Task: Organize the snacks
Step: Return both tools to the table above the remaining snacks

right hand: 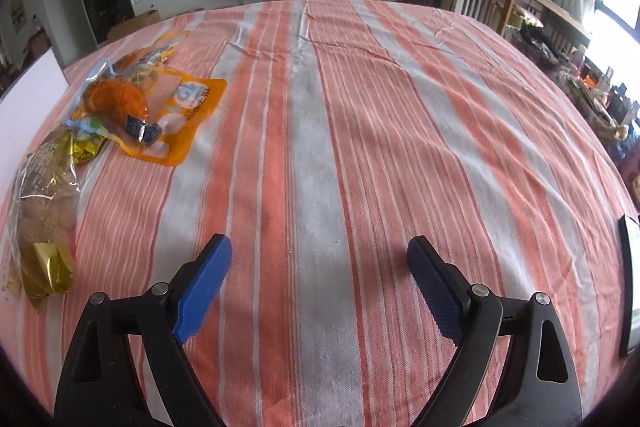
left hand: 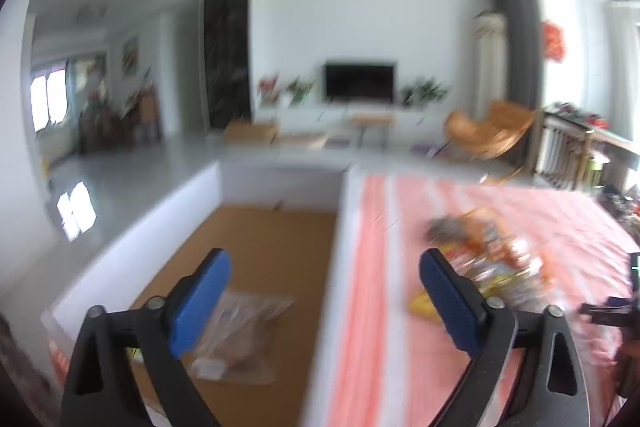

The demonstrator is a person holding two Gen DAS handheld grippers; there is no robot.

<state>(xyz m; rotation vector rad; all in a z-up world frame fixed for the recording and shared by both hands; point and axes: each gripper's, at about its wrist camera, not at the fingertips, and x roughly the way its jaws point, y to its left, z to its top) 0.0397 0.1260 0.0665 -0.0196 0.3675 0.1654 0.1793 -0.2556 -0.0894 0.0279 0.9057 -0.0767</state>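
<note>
My left hand-held gripper (left hand: pixel 324 291) hangs wide and empty over the white box (left hand: pixel 280 183), where one clear snack bag (left hand: pixel 240 331) already lies, likely the sorting bin. My right hand-held gripper (right hand: pixel 320 279), also wide and empty, hovers above the striped desk (right hand: pixel 400 107); roughly four snack packets (right hand: pixel 120 115) wait at its left.

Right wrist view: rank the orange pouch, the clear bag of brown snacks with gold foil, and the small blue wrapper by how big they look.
1. Clear bag of brown snacks, largest, though it lies nearest the camera, so that may flatter it.
2. Orange pouch, fairly close in apparent size.
3. Blue wrapper, plainly smallest.
</note>
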